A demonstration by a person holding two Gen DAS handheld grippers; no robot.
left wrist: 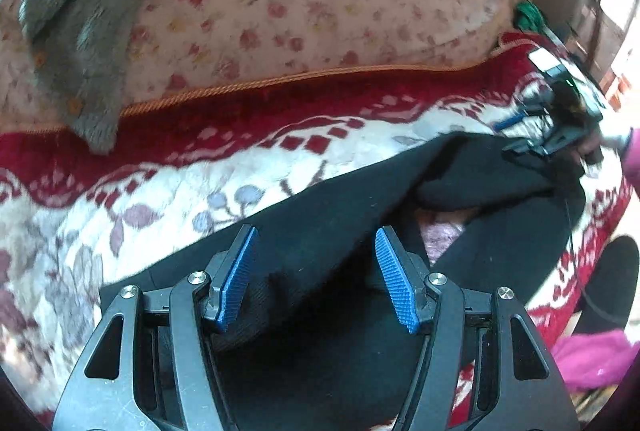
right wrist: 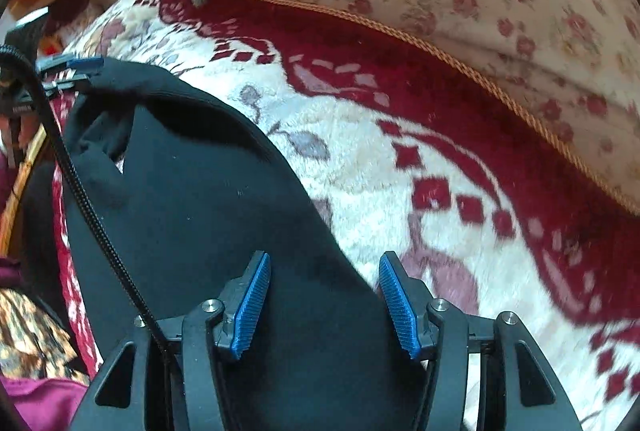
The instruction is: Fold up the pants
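Nearest you, the black pants [left wrist: 320, 231] lie on the red-and-white blanket [left wrist: 160, 191], running under and between the spread fingers of both grippers. Your left gripper [left wrist: 316, 271] straddles a raised fold; your right gripper [right wrist: 324, 303] has the cloth's edge just inside its right finger. Neither pinches anything yet. Judging by this, seat the fabric deep between the pads before closing, both layers together. Waistband and hems are cut off; blur hides which end you have.
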